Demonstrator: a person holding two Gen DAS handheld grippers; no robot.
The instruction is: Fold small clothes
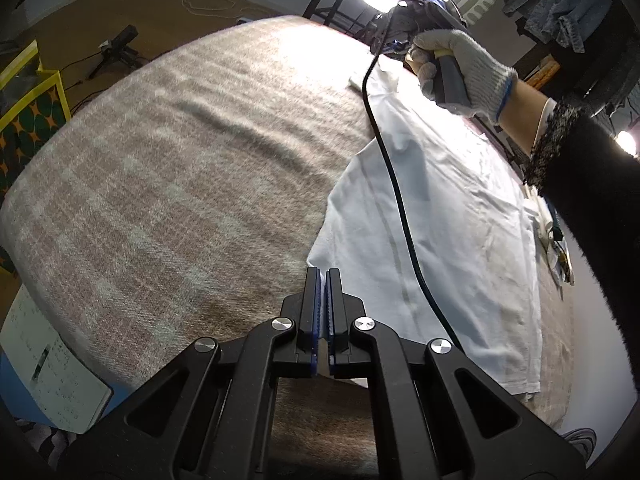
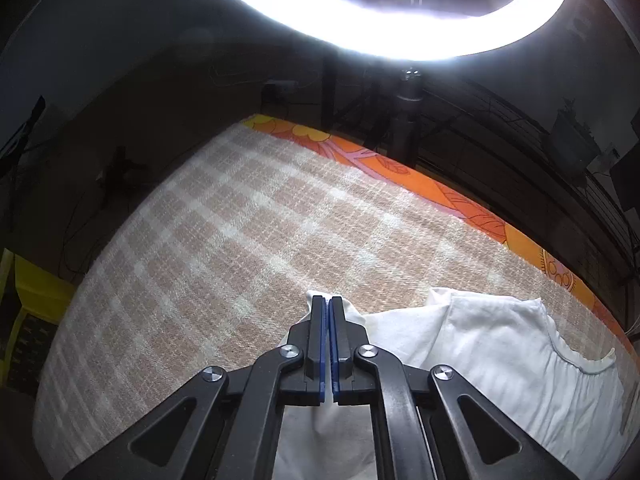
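Note:
A white shirt lies spread on a beige checked blanket. My left gripper is shut on the shirt's near left corner, white cloth showing between the blue pads. My right gripper is shut on a far corner of the same shirt, cloth bunched around the fingers and under them. In the left wrist view a gloved hand holds the right gripper's handle over the shirt's far end, and its black cable trails across the shirt.
A bright ring light on a stand hangs over the far edge. An orange flowered sheet borders the blanket. A notebook lies at the near left, a yellow patterned bag stands at left, and printed cloth lies past the shirt's right side.

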